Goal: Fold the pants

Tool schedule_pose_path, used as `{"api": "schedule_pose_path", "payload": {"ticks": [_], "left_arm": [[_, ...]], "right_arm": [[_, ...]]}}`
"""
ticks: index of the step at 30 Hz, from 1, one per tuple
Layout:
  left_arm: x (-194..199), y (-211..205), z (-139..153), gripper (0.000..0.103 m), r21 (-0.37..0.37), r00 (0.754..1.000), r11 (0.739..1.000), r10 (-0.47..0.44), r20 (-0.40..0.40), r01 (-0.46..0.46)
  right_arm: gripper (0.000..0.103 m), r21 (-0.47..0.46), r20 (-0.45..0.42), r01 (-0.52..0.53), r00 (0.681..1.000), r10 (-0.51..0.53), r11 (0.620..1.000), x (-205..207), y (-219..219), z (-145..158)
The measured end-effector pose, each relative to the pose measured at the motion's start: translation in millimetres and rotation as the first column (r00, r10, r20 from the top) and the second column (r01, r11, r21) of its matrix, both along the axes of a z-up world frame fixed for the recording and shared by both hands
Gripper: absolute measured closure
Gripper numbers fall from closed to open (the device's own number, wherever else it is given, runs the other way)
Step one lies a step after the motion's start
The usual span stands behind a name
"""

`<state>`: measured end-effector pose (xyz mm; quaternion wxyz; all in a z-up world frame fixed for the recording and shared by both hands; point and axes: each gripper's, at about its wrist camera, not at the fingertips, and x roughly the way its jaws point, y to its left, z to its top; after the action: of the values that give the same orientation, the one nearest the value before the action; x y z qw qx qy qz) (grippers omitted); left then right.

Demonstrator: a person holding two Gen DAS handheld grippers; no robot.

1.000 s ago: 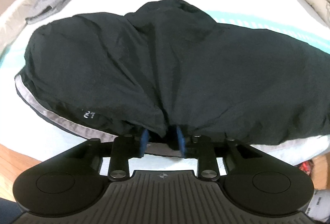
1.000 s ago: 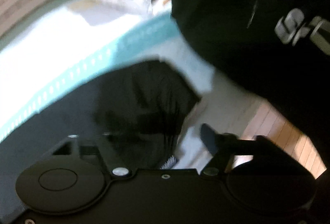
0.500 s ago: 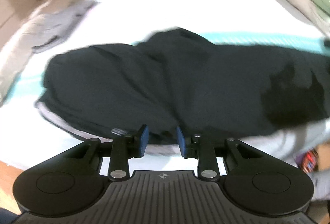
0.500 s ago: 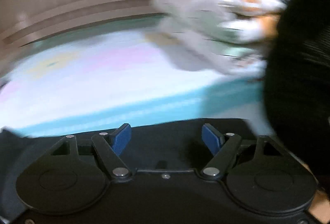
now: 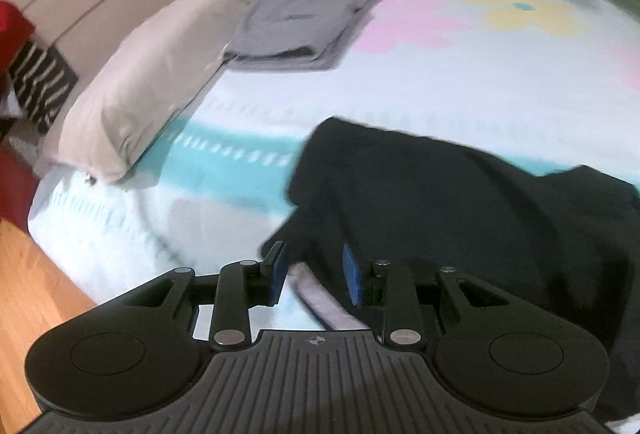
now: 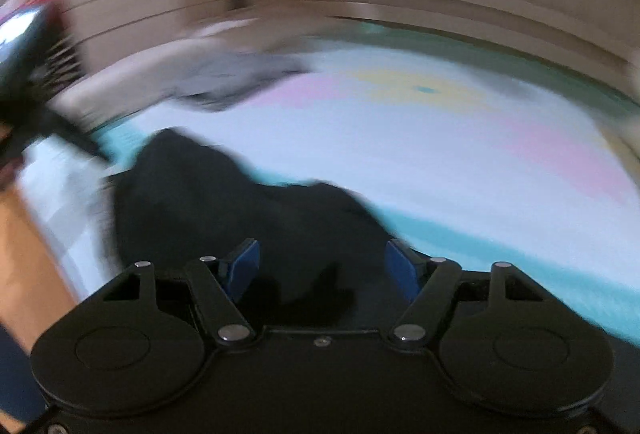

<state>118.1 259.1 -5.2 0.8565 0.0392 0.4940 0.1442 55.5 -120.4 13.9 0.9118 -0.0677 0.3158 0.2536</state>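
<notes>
The black pants [image 5: 460, 202] lie crumpled on the bed, with a grey waistband strip [image 5: 320, 300] at their left end. My left gripper [image 5: 315, 276] hovers over that end. Its blue pads stand a little apart; the waistband and a bit of sheet show in the gap, and nothing is pinched. In the blurred right wrist view the pants [image 6: 240, 210] form a dark heap. My right gripper [image 6: 323, 270] is above them with its jaws wide and closing. The black cloth shows between the pads, which do not press on it.
The bed sheet [image 5: 460, 74] is white with a teal band and pastel patches. A beige pillow [image 5: 132, 106] lies at the left, folded grey clothes [image 5: 304, 22] behind it. The bed edge and wooden floor [image 5: 32, 294] are at the lower left.
My left gripper has slid left from the middle of the pants to their waistband end, its gap unchanged. My right gripper has swung round from the person's black clothing to above the pants.
</notes>
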Motion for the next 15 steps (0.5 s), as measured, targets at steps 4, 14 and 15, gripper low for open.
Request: {"api": "schedule_pose_path", "payload": {"ticks": [4,14,15], "left_arm": [[6.6,28.4,-6.4,0.074,-0.053,0.999,0.998,0.040,-0.021,-0.041],[4.1,58.9,-19.6,0.074,-0.128,0.995,0.988,0.081,-0.063,-0.088],[4.3,59.3,-19.0,0.074,-0.134,0.995,0.987,0.080,-0.061,-0.088]], "right_arm": [[0.031,-0.053,0.023,-0.207,0.978,0.209,0.977,-1.8,61.9,-5.3],[0.035,-0.233,0.094,-0.418,0.889,0.448,0.878,-2.4,153.9,-54.1],[0.035,-0.247,0.097,-0.426,0.883,0.459,0.871,-3.0,159.8,-57.3]]}}
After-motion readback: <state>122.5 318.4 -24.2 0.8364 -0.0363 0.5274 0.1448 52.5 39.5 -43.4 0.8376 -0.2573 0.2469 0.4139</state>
